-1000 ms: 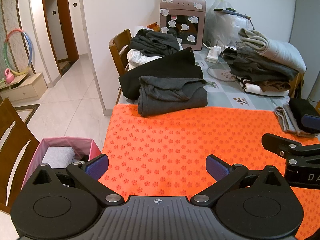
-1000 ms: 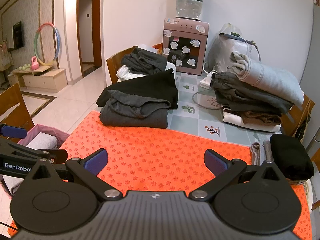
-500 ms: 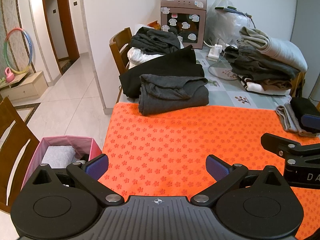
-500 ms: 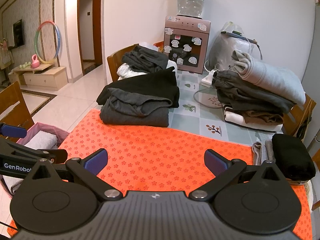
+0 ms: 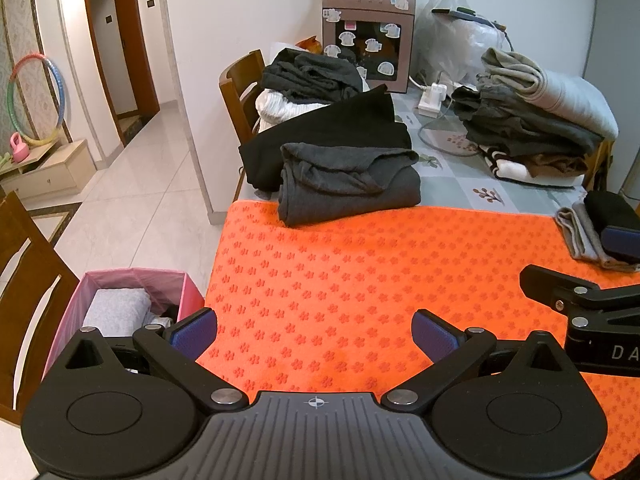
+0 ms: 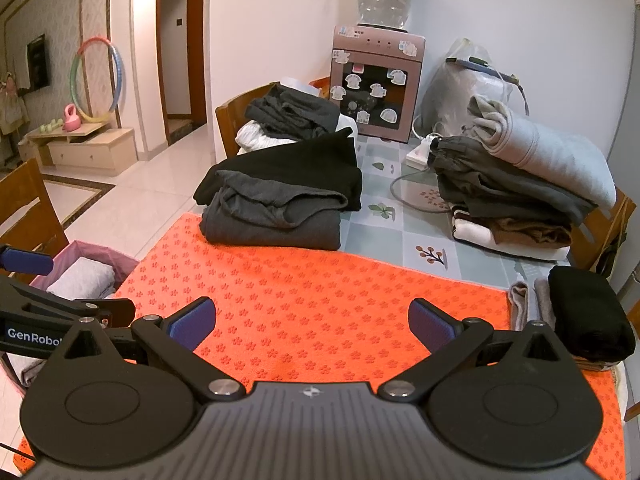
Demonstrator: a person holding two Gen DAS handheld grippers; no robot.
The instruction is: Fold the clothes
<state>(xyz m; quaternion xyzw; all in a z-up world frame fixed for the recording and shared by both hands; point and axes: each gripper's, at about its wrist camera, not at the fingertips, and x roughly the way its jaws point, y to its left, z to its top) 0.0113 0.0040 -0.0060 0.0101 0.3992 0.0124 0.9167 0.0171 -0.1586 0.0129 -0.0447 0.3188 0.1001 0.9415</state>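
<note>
left gripper (image 5: 314,330) spread wide, empty | right gripper (image 6: 312,318) spread wide, empty | both above orange mat (image 5: 360,264) | dark grey folded garment (image 5: 348,188) on mat's far edge

Orange flower-patterned mat (image 5: 360,280), dark grey folded garment (image 5: 348,188), pink bin (image 5: 132,280)

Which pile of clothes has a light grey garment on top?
The right pile, beside the plastic bag: a rolled light grey sweatshirt crowns it. The other piles are topped with dark grey or black.
</note>
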